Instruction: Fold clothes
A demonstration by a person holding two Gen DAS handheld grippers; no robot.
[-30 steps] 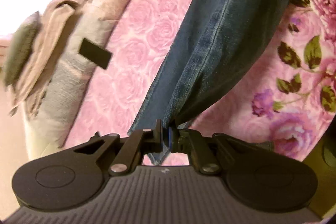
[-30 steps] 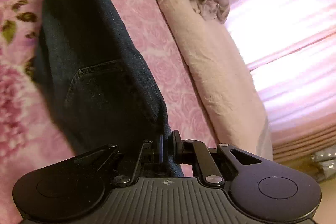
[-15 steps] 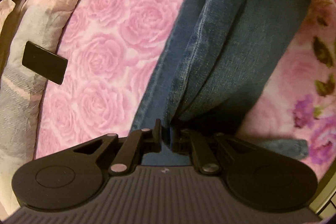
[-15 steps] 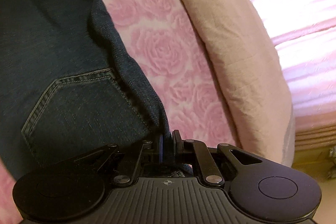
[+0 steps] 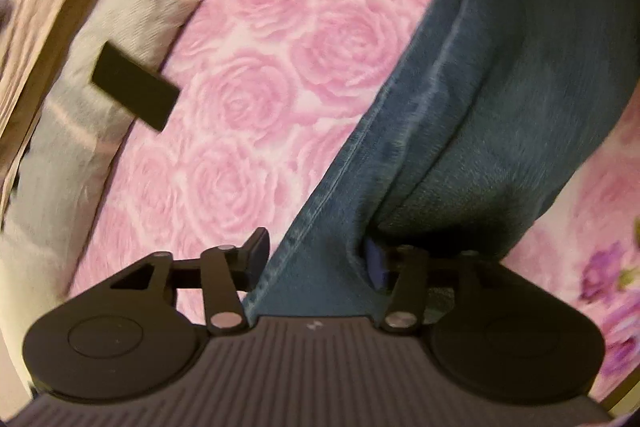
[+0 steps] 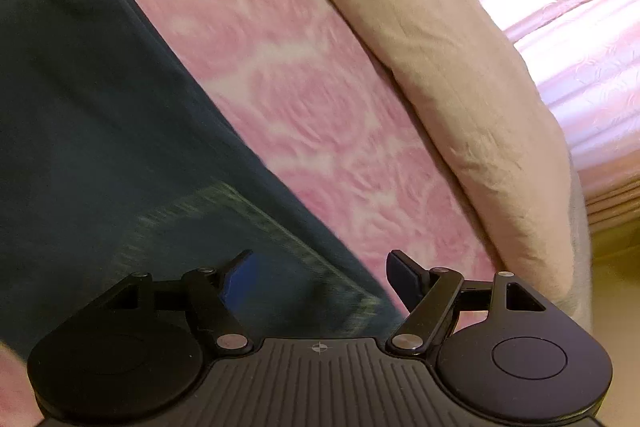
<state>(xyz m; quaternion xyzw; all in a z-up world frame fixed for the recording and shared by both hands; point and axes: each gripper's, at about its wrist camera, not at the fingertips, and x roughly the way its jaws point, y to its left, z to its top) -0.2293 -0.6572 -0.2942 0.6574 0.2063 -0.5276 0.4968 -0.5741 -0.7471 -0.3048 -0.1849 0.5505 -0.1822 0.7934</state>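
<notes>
- Left gripper: fingers opening, the jeans hem between them, unclamped; right gripper: fingers parting wide over the denim edge, pinching nothing
- Jeans lie on the bed, running toward one o'clock in the left view, eleven o'clock in the right
- Judgement: a fold is just laid and being let go; smoothing or another fold likely remains
- Farther, at ten o'clock, a beige cover with a black tag
</notes>
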